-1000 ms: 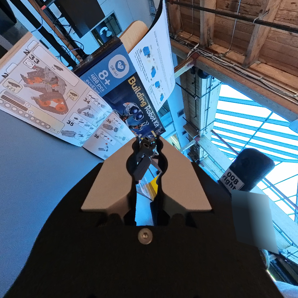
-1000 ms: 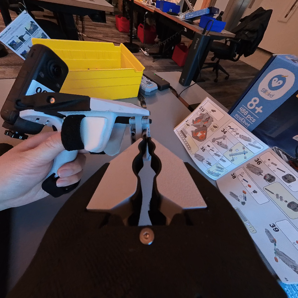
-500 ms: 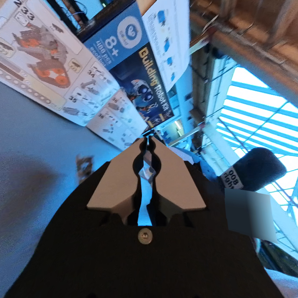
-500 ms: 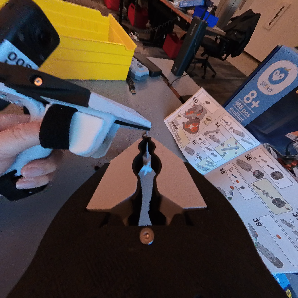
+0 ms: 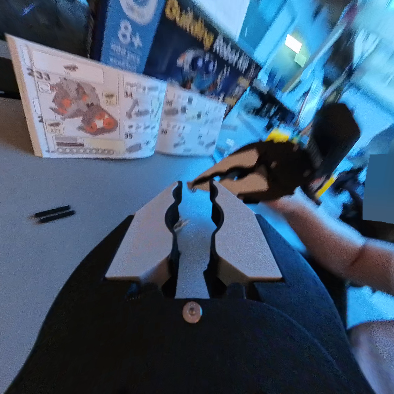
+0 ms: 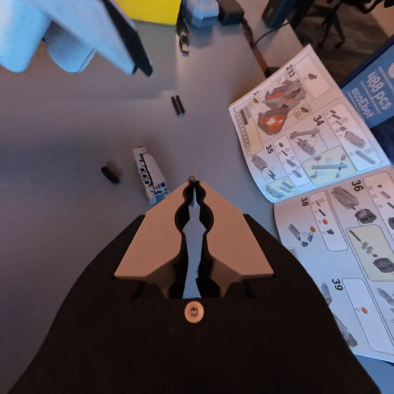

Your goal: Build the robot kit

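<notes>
My left gripper (image 5: pixel 195 185) is open and empty, low over the grey table (image 5: pixel 96 191). My right gripper (image 6: pixel 193 183) is shut on a small thin grey piece (image 6: pixel 191 178) that sticks out of its tips. In the left wrist view it (image 5: pixel 234 177) comes in from the right, its tips close to my left fingertips. A grey and white brick assembly (image 6: pixel 150 174) lies on the table just left of the right gripper's tips. A short black piece (image 6: pixel 109 175) lies left of it. Two black rods (image 6: pixel 178 105) lie side by side farther off and also show in the left wrist view (image 5: pixel 53 213).
An open instruction booklet (image 6: pixel 309 138) lies to the right, with a blue kit box (image 6: pixel 373 91) behind it. A yellow bin (image 6: pixel 149 10), a cable plug (image 6: pixel 184 42) and a small grey device (image 6: pixel 201 10) are at the far edge. The left gripper's pale body (image 6: pixel 85 38) hangs at upper left. Across from one pair of fingers to the other is roughly 9 centimeters.
My left gripper has let go of the brick assembly, opened and tipped down toward the table. The assembly now lies on the table. My right gripper stays shut and has tipped downward.
</notes>
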A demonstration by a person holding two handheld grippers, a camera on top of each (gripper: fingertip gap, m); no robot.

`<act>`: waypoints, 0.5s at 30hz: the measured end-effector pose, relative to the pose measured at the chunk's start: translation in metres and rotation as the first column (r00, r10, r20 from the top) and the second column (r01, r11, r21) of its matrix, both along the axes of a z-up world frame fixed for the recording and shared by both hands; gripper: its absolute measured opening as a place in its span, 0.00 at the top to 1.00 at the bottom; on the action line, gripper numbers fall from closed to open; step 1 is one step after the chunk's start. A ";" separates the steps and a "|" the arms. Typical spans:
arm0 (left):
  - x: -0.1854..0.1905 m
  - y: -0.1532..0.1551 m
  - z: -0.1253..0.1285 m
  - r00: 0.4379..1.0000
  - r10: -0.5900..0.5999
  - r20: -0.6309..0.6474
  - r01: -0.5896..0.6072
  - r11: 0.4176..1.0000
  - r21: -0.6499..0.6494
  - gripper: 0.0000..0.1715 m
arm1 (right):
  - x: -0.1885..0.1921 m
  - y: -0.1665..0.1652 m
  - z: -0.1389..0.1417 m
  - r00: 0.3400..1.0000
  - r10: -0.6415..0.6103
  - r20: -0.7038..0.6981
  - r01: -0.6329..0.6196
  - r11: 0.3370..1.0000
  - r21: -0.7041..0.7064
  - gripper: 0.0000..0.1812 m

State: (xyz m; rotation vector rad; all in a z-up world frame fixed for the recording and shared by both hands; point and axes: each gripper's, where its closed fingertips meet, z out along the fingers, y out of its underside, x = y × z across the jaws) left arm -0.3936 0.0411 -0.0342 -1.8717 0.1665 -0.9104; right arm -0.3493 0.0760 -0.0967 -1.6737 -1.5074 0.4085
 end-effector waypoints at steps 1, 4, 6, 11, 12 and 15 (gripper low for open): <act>0.001 -0.004 -0.014 0.995 -0.052 -0.088 0.050 0.999 -0.021 0.83 | 0.001 0.001 -0.002 1.000 -0.001 0.007 0.001 1.000 -0.010 1.00; 0.009 -0.020 -0.051 0.942 -0.245 -0.228 0.230 0.969 -0.088 0.71 | 0.001 -0.004 -0.011 0.999 0.032 0.026 -0.030 0.997 -0.069 1.00; 0.003 -0.020 -0.077 0.876 -0.287 -0.387 0.265 0.958 -0.111 0.64 | 0.001 -0.005 -0.015 0.998 0.043 0.037 -0.040 0.995 -0.088 1.00; -0.010 -0.008 -0.105 0.677 -0.303 -0.670 0.335 0.938 -0.086 0.65 | 0.003 -0.004 -0.016 0.998 0.053 0.035 -0.050 0.995 -0.089 1.00; -0.007 -0.006 -0.104 0.691 -0.322 -0.647 0.359 0.930 -0.079 0.66 | 0.003 -0.004 -0.016 0.998 0.054 0.038 -0.051 0.995 -0.088 1.00; 0.000 -0.001 -0.102 0.727 -0.362 -0.583 0.408 0.911 -0.057 0.69 | 0.005 -0.002 -0.019 0.997 0.057 0.044 -0.053 0.995 -0.088 1.00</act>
